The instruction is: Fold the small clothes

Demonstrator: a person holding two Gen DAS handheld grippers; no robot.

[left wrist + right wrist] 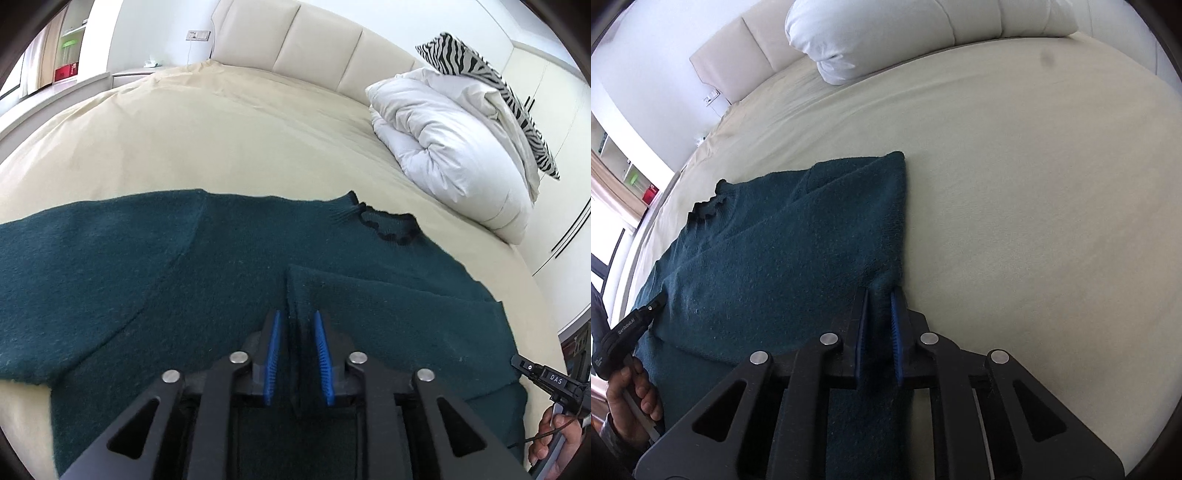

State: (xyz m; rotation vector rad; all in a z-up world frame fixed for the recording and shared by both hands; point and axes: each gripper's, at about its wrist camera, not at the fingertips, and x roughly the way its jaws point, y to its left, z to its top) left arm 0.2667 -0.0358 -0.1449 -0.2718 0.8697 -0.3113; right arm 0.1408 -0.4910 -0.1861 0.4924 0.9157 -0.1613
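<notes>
A dark green sweater (155,266) lies spread on a cream bed sheet (229,140), its ruffled black-edged collar (388,225) toward the padded headboard (314,40). One sleeve (388,295) is folded across the body.

Left gripper (297,317): blue ribbed pads (272,354) stand slightly apart astride a raised fold of the sleeve; whether they press the knit cannot be told.

Right gripper (879,295): blue pads (896,332) sit nearly together at the sweater's right-hand edge, with a ridge of the fabric between them; the grip appears to pinch this edge.

Legible writing: the housing of the right gripper, seen at the lower right of the left wrist view, bears "DAS" (556,379); the housing of the left gripper, seen at the lower left of the right wrist view, bears "GenRobot.AI" (628,326). A hand (635,391) wraps each handle.

Background: a white duvet (443,140) with a zebra-print pillow (491,85) on it, a wall socket (197,36), and a shelf holding a red box (65,72).
</notes>
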